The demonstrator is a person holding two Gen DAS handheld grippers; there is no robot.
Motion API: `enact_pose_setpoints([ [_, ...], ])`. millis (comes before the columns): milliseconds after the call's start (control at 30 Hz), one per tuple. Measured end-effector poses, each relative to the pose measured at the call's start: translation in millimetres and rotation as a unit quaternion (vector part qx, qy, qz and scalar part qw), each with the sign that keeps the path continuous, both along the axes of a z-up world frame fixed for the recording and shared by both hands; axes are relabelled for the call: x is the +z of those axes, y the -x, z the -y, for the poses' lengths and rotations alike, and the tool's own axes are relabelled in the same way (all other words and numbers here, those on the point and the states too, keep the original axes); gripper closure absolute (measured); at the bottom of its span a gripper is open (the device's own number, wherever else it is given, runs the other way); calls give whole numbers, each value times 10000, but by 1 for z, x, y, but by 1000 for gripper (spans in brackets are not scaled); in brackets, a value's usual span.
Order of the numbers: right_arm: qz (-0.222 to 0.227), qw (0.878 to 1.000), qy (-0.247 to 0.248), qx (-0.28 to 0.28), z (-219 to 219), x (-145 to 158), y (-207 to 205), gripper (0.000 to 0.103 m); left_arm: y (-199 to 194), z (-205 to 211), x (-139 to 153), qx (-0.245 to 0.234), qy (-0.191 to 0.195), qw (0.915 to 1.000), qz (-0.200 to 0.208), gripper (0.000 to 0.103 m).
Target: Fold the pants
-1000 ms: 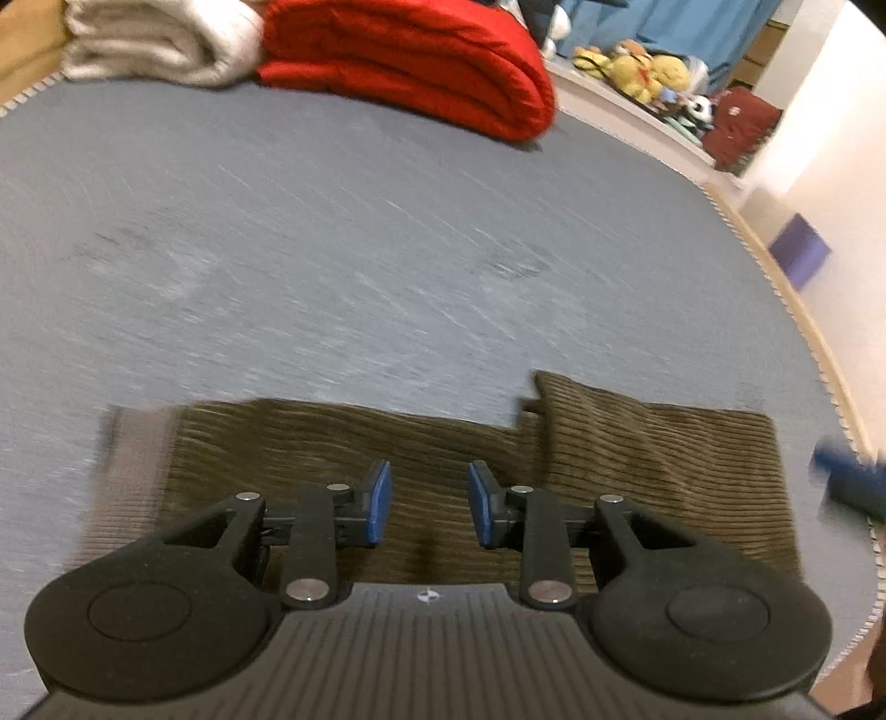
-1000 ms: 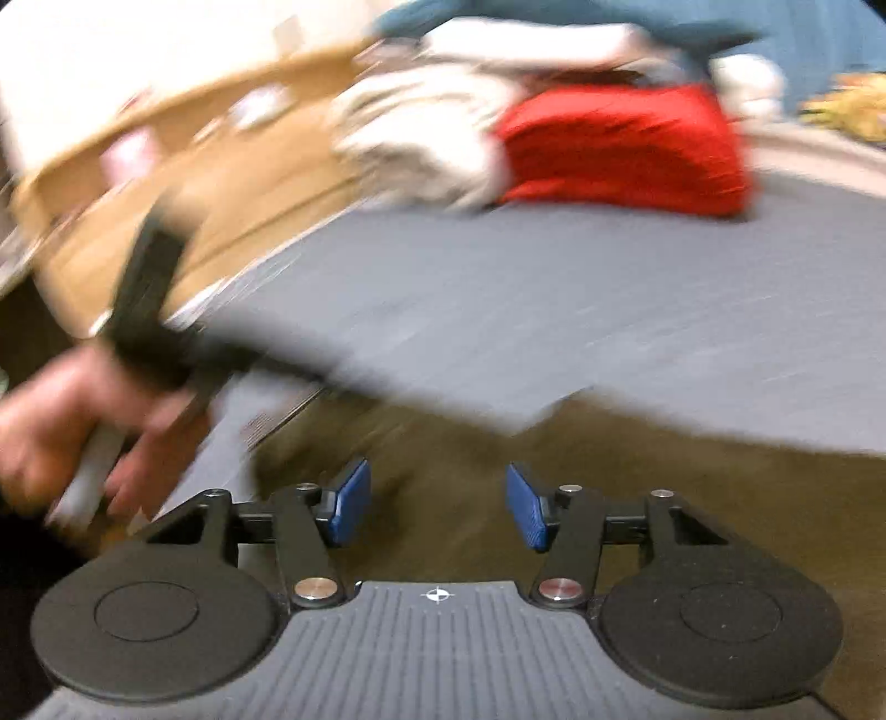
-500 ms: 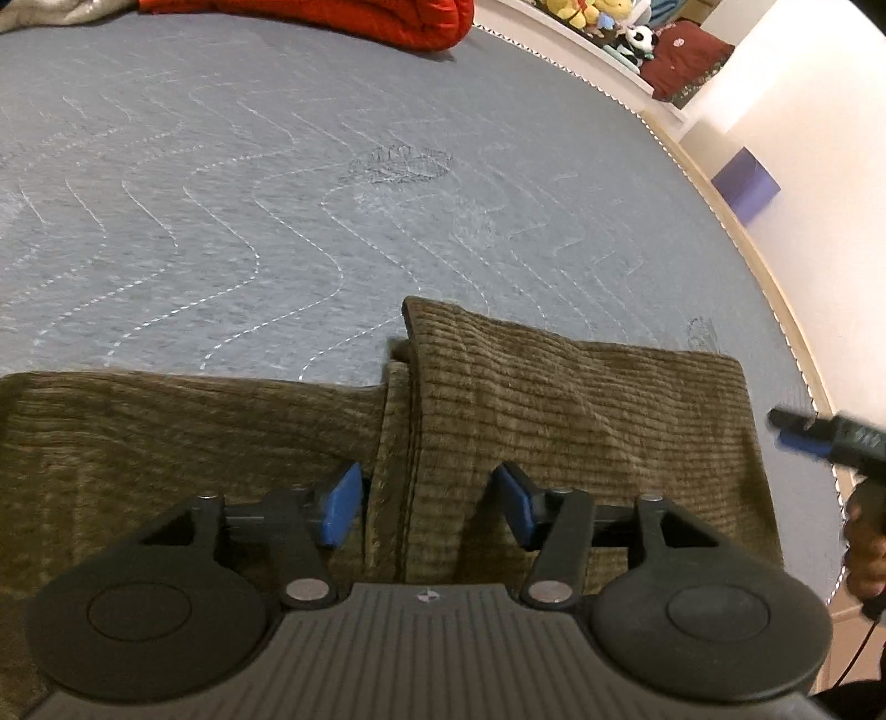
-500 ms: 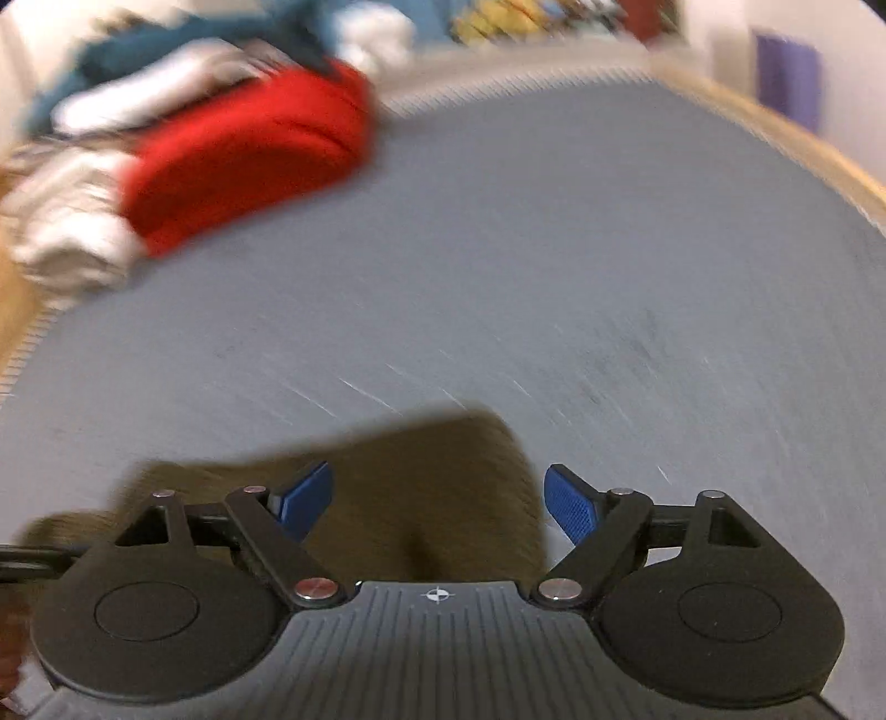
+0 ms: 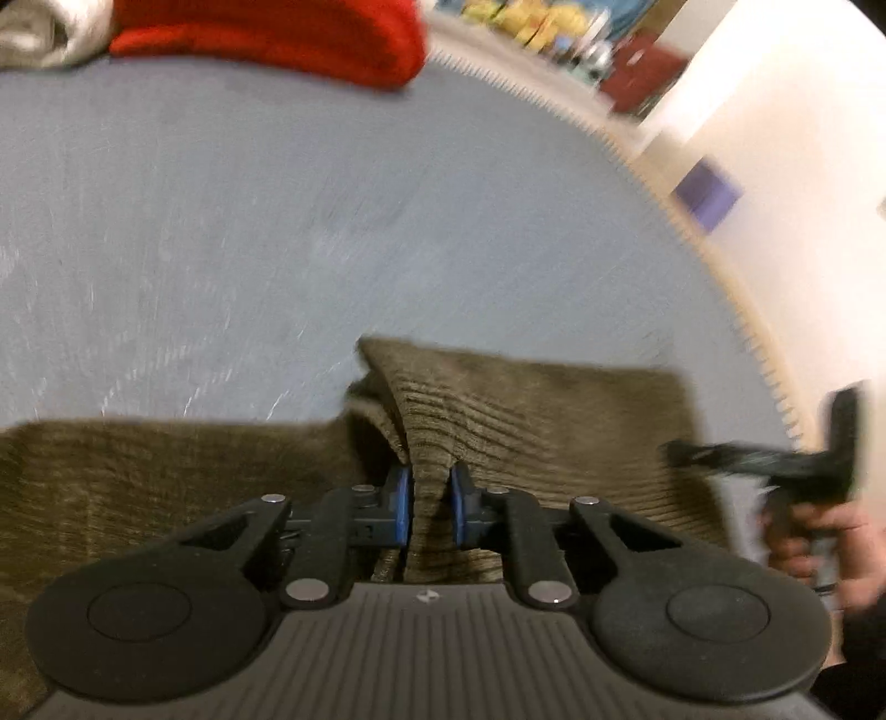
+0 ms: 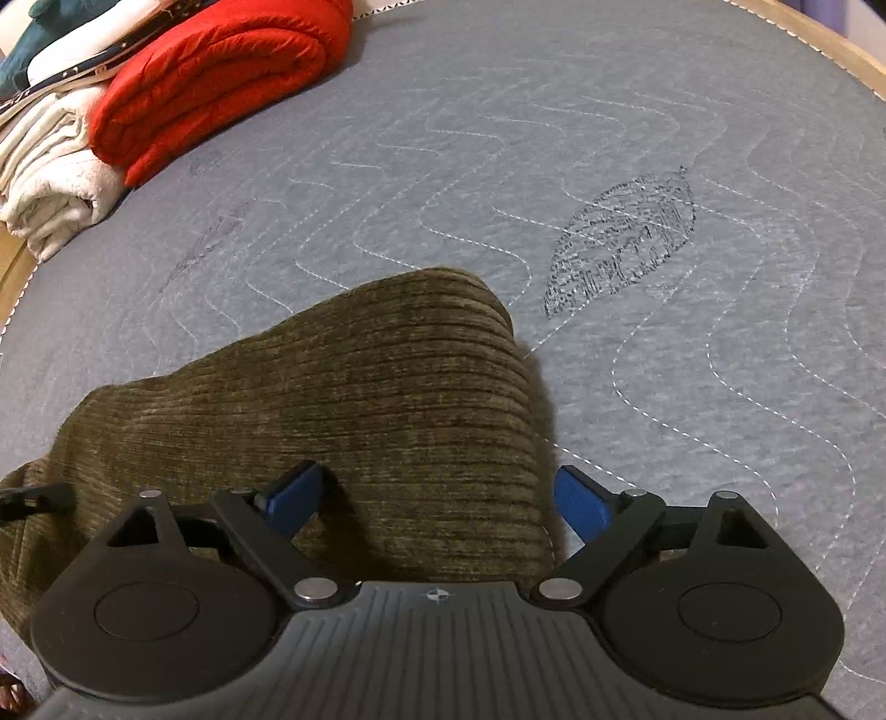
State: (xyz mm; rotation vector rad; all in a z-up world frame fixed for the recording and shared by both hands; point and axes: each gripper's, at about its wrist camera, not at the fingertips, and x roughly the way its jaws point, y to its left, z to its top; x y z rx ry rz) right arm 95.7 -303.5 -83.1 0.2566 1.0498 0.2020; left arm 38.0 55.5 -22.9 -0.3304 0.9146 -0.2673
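Observation:
Olive corduroy pants [image 5: 542, 410] lie flat on the grey quilted bed cover [image 5: 277, 221]. My left gripper [image 5: 431, 507] is closing its jaws, and the blue pads pinch a raised ridge of the fabric where one layer overlaps another. In the left wrist view, the right gripper [image 5: 775, 459] shows blurred at the right edge, held in a hand [image 5: 819, 548]. From its own camera, my right gripper [image 6: 437, 495] hovers over the rounded end of the pants [image 6: 360, 376]. Its jaws are opening wide, with the fabric edge lying between the fingers and untouched by the pads.
A folded red blanket [image 6: 210, 72] and white folded linen [image 6: 50, 183] sit at the bed's far left. A leaf print [image 6: 626, 243] marks the cover beside the pants. The bed's wooden edge [image 6: 830, 44] runs on the right, with a purple box [image 5: 706, 191] beyond it.
The left jaws went from spread over the overlap to closed on a ridge of fabric. The right gripper swung down over the pants' end and spread wider.

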Motion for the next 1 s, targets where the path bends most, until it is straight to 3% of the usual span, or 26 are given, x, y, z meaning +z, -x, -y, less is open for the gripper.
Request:
enact_pose_setpoints([
  [100,78,10000,-4,-5,3,5,5,12,27,-7,31,84,62,9990,428,87],
  [167,141,9999,-12,2,2,6,5,12,34,-19,32,356,-22,9985,413,87],
  [267,181,9998,4,17,1,7,8,12,20,-31,4,767,-258,9966,-170,78],
  [300,173,9998,29,31,0,6,8,12,14,-33,-6,764,-458,9950,-457,67],
  [400,72,9999,109,105,-3,2,11,12,13,-42,-14,934,-697,9910,-658,53],
  [533,-84,9996,140,247,-9,0,18,12,17,-45,-24,534,-285,9938,-938,44],
  [633,-251,9991,142,316,-12,-3,26,12,22,-30,-40,83,-353,9917,-1234,42],
  [800,-423,9978,15,518,-16,-7,42,12,37,-17,-62,-202,-647,9872,-1443,47],
  [833,-440,9975,19,558,-17,-8,45,12,40,-14,-62,-274,-761,9869,-1393,51],
  [933,-494,9967,38,647,-20,-12,53,11,49,-9,-60,-530,-1029,9859,-1205,81],
  [1000,-475,9963,88,714,-22,-12,58,11,53,-11,-49,-680,-901,9880,-1057,88],
])
